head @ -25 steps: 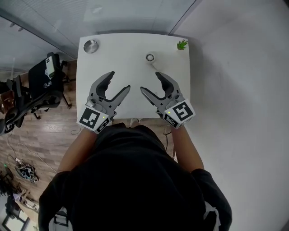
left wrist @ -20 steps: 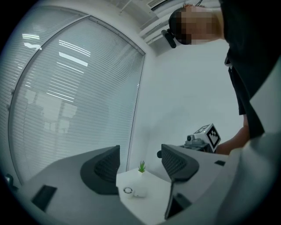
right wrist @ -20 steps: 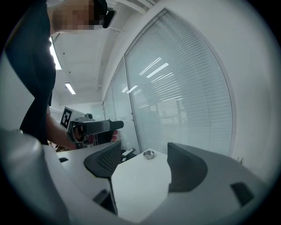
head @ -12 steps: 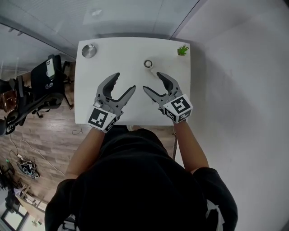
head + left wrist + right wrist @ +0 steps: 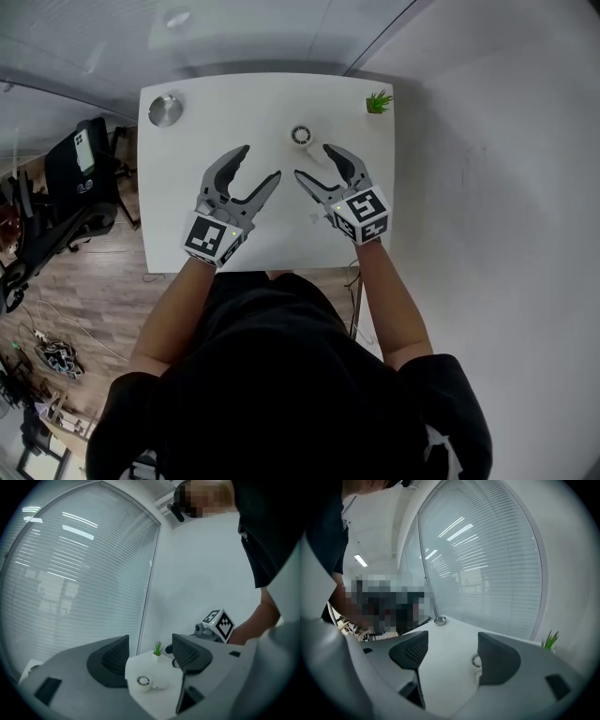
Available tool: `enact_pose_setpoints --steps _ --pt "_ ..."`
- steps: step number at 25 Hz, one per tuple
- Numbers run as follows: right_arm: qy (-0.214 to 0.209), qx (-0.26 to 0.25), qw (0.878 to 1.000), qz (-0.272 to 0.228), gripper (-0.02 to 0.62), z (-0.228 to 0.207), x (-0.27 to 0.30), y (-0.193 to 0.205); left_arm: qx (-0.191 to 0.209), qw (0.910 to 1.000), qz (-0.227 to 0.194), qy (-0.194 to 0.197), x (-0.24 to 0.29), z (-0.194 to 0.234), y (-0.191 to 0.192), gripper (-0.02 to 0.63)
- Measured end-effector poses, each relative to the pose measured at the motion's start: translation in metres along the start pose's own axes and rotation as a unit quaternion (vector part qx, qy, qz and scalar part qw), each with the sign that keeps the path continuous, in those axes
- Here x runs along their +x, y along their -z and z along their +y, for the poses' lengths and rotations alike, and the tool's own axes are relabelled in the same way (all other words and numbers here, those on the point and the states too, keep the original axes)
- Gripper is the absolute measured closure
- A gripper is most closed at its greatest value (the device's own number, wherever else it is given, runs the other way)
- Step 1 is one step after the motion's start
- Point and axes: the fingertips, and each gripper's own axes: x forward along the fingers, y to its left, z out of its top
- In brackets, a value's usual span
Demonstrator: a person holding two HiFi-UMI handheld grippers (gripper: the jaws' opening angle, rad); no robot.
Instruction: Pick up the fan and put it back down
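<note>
Approach: we carry left gripper (image 5: 260,163) and right gripper (image 5: 312,161), jaws apart, empty; the fan (image 5: 301,136) rests on the table (image 5: 234,108) at the right gripper's eleven o'clock; next we must reach and close on it.

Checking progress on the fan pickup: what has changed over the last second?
The left gripper and right gripper moved forward over the table, toward the fan. Neither has taken hold of anything, and both sets of jaws stand open. The fan, small plant and metal dish stayed put.
</note>
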Motion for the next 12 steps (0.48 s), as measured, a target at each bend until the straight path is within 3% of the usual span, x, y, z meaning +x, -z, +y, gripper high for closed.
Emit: enact_pose_setpoints --steps 7,12 --pt "0.008 -0.006 0.998 0.054 0.258 -0.022 0.030 0.034 -0.018 0.9996 0.022 0.002 0.019 0.019 0.035 0.313" --pt "0.008 -0.013 0.993 0.118 0.252 -0.036 0.049 0.065 -0.018 0.9997 0.018 0.007 0.030 0.025 0.045 0.313"
